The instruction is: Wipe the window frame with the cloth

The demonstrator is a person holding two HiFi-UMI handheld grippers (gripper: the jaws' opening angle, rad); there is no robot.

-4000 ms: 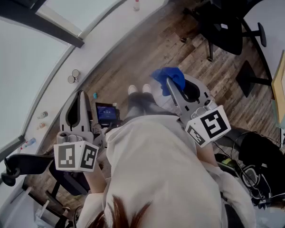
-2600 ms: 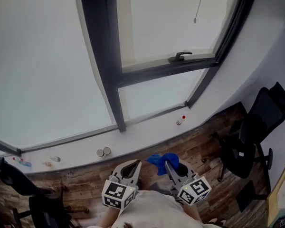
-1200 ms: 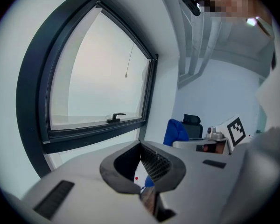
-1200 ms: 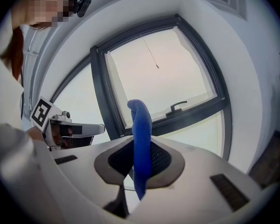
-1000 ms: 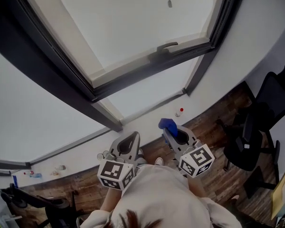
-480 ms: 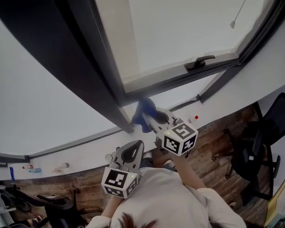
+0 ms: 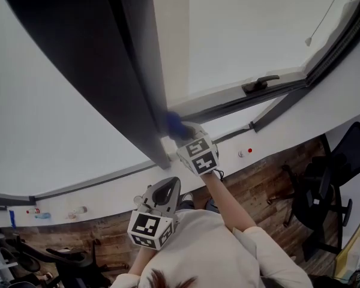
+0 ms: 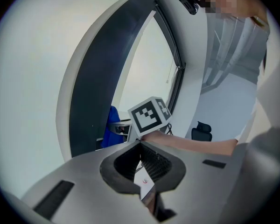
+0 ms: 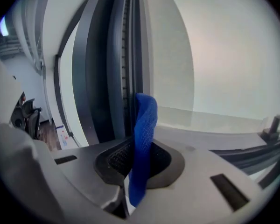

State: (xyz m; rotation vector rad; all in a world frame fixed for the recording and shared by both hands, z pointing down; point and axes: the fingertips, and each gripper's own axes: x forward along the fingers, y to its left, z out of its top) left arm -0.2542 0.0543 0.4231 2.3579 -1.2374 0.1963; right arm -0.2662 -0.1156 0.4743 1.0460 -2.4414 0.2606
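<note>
A blue cloth (image 7: 173,123) is pinched in my right gripper (image 7: 180,132), which is shut on it, and the cloth touches the dark upright window frame post (image 7: 135,71) near its foot. In the right gripper view the cloth (image 9: 144,134) stands up between the jaws of the right gripper (image 9: 139,143), right against the dark frame (image 9: 122,73). My left gripper (image 7: 173,182) hangs lower, near the person's body, shut with nothing in it. The left gripper view looks past the left gripper (image 8: 140,143) at the cloth (image 8: 112,125) on the frame (image 8: 95,83).
A window handle (image 7: 259,84) sits on the lower sash rail to the right. On the white sill (image 7: 186,167) stand a small red-capped bottle (image 7: 246,153) and small items (image 7: 78,210) at the left. Office chairs (image 7: 315,191) stand on the wood floor at the right.
The right gripper has carried the cloth up from over the floor, past the sill, to the dark upright post. The left gripper stayed low and shut. The head view tilted up to the window.
</note>
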